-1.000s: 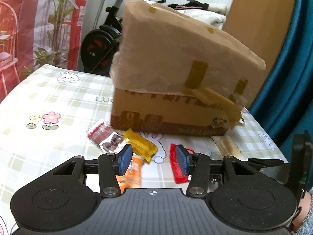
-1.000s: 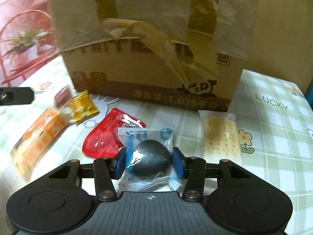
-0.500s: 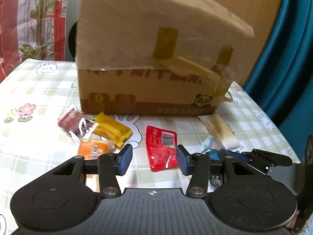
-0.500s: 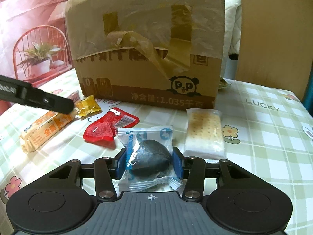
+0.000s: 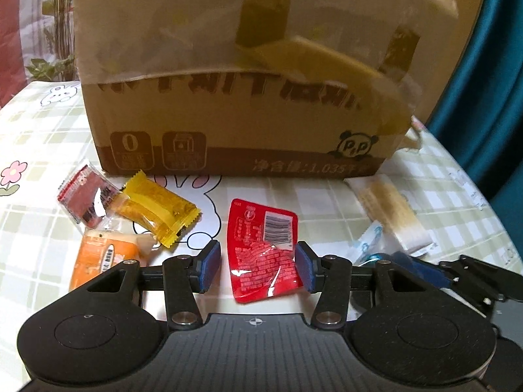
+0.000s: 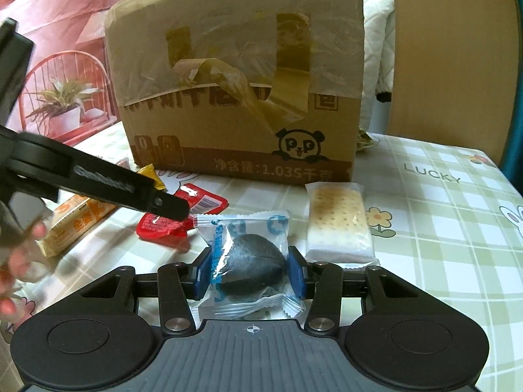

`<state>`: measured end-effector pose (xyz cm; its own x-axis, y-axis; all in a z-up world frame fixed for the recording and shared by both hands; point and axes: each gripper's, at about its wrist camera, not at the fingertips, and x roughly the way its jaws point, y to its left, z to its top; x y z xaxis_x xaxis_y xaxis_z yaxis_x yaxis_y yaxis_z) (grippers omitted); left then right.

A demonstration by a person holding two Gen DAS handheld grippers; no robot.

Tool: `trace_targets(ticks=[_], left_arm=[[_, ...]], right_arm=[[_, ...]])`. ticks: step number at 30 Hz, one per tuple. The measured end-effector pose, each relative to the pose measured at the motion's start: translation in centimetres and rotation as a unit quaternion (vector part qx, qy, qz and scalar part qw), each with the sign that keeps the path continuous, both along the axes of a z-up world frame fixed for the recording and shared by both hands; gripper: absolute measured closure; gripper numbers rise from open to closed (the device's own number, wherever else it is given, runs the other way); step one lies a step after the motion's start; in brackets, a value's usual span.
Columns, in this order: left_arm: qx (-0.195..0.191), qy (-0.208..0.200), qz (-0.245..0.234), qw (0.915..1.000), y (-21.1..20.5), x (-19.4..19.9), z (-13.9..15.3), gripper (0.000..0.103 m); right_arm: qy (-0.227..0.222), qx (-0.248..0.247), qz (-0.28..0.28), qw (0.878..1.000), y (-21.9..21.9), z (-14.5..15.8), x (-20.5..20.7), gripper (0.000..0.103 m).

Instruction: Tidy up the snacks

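A taped cardboard box (image 5: 248,98) stands on the checked tablecloth; it also shows in the right wrist view (image 6: 242,98). My left gripper (image 5: 258,269) is open, its pads either side of a red snack packet (image 5: 264,251) lying on the table. My right gripper (image 6: 250,276) is shut on a clear blue-printed packet with a dark round snack (image 6: 248,264). A yellow packet (image 5: 157,210), a dark red packet (image 5: 86,201) and an orange packet (image 5: 101,258) lie to the left. A wrapped cracker (image 6: 338,220) lies to the right.
The left gripper's body (image 6: 81,176) and the person's hand (image 6: 19,261) reach in at the left of the right wrist view. A teal curtain (image 5: 483,81) hangs right of the table. A wire plant stand (image 6: 65,98) sits behind at the left.
My left gripper has moved right and down until its open pads straddle the red packet. My right gripper has backed away a little from the box, still holding the dark snack.
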<state>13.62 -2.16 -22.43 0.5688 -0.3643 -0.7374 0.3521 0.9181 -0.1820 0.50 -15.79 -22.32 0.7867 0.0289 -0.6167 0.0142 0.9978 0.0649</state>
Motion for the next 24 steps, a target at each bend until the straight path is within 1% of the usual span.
trace_targets(ticks=[4, 6, 8, 10, 14, 18, 24], left_arm=[[0.009, -0.014, 0.004, 0.9999, -0.7, -0.2, -0.3, 0.043], [0.022, -0.025, 0.001, 0.9994, -1.3, -0.5, -0.6, 0.043], [0.037, -0.035, -0.007, 0.9987, -1.6, -0.8, -0.7, 0.044], [0.053, -0.047, -0.009, 0.9974, -1.7, -1.2, -0.8, 0.051], [0.041, -0.047, -0.011, 0.998, -1.0, -1.9, -0.7, 0.054], [0.02, -0.048, 0.0, 0.9987, 0.1, -3.3, -0.4, 0.059], [0.013, -0.058, 0.003, 0.9982, 1.5, -5.5, 0.3, 0.064]], right_arm=[[0.0, 0.007, 0.001, 1.0, -0.1, 0.0, -0.1, 0.06], [0.0, 0.007, 0.002, 1.0, -0.1, 0.0, 0.0, 0.06], [0.0, 0.008, 0.003, 1.0, -0.1, 0.0, 0.0, 0.06], [-0.001, 0.009, 0.004, 1.0, -0.2, 0.0, -0.1, 0.06], [-0.001, 0.009, 0.004, 1.0, -0.1, 0.0, -0.1, 0.06], [-0.002, 0.007, 0.007, 1.0, 0.1, 0.0, -0.2, 0.06], [-0.004, 0.003, 0.017, 1.0, 0.4, 0.1, -0.2, 0.06]])
